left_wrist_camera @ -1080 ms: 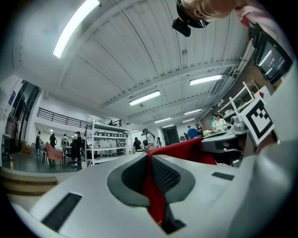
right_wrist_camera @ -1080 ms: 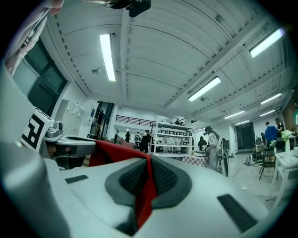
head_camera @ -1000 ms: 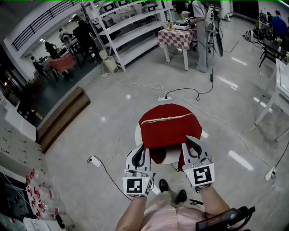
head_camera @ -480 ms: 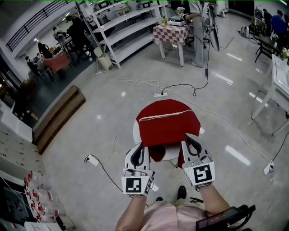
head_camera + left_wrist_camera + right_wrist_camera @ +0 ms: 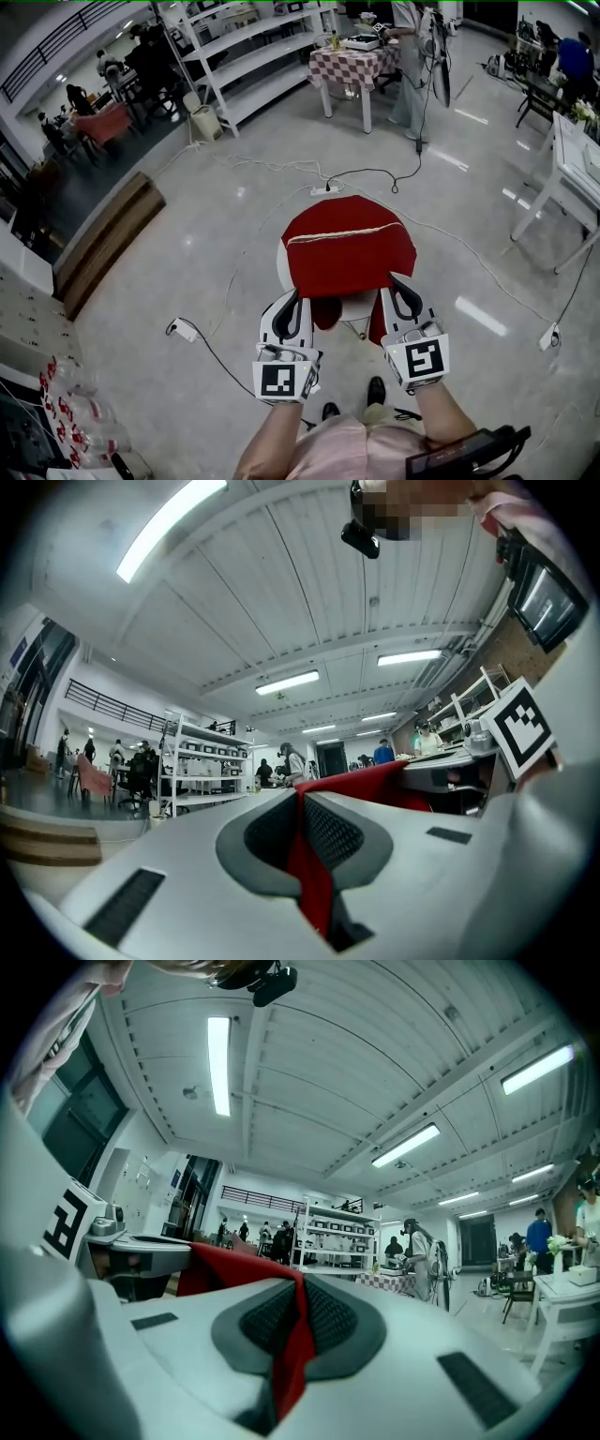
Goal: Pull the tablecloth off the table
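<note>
**Both grippers clamped on the near edge of the red cloth**

The grey floor fills most of the head view. White shelves stand at the far side, near a table under a checked cover.

The red cloth lies over a small round white table at the middle of the floor. It covers most of the top, and the table's white rim shows at the left and at the near side. A pale fold line runs across the cloth's far half. Its near edge hangs off the table toward the person.

The left gripper is closed on the cloth's near left corner. In the left gripper view the jaws are pressed together with a strip of red cloth pinched between the pads. The right gripper is closed on the near right corner in the same way. Its own view shows the jaws together on a red fold.

A black cable runs across the floor beyond the table to a power strip. The person's dark shoes show below the grippers.
</note>
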Tool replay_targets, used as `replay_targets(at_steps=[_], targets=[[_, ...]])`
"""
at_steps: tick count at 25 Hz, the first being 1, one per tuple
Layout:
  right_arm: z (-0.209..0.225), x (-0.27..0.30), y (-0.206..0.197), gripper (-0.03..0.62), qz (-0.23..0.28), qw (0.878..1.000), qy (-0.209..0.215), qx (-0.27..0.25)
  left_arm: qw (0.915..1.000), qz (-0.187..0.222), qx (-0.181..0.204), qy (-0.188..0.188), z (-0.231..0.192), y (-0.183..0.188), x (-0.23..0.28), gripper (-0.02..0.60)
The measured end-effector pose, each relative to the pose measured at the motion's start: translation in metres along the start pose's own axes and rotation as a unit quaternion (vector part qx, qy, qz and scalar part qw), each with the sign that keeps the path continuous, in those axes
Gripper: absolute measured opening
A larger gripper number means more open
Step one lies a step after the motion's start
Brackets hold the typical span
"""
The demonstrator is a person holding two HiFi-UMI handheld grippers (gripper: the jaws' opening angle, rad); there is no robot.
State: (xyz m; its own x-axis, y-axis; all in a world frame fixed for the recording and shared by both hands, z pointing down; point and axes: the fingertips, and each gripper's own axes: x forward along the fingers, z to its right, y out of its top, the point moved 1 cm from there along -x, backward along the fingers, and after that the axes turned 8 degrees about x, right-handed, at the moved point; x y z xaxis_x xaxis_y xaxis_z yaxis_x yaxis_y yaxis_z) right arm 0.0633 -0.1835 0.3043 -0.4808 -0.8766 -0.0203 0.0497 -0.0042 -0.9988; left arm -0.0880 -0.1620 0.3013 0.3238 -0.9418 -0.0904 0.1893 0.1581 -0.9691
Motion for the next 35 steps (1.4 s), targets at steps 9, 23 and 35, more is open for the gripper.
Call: replay_targets(at_steps=[9,23,35], targets=[[-0.057,-0.023,-0.008,0.023,-0.001,1.000,-0.023,-0.019,0.9998,0.010,-0.006,-0.019,-0.027,-0.004,-0.047,0.037],[-0.134,-0.059,-0.002,0.023,0.013,0.998,-0.055,-0.025,0.9982,0.039,-0.008,-0.045,-0.056,0.003,-0.121,0.037],[-0.170,-0.077,0.003,0.023,0.024,0.997,-0.066,-0.037,0.9977,0.025,-0.011,-0.062,-0.067,0.000,-0.155,0.037]])
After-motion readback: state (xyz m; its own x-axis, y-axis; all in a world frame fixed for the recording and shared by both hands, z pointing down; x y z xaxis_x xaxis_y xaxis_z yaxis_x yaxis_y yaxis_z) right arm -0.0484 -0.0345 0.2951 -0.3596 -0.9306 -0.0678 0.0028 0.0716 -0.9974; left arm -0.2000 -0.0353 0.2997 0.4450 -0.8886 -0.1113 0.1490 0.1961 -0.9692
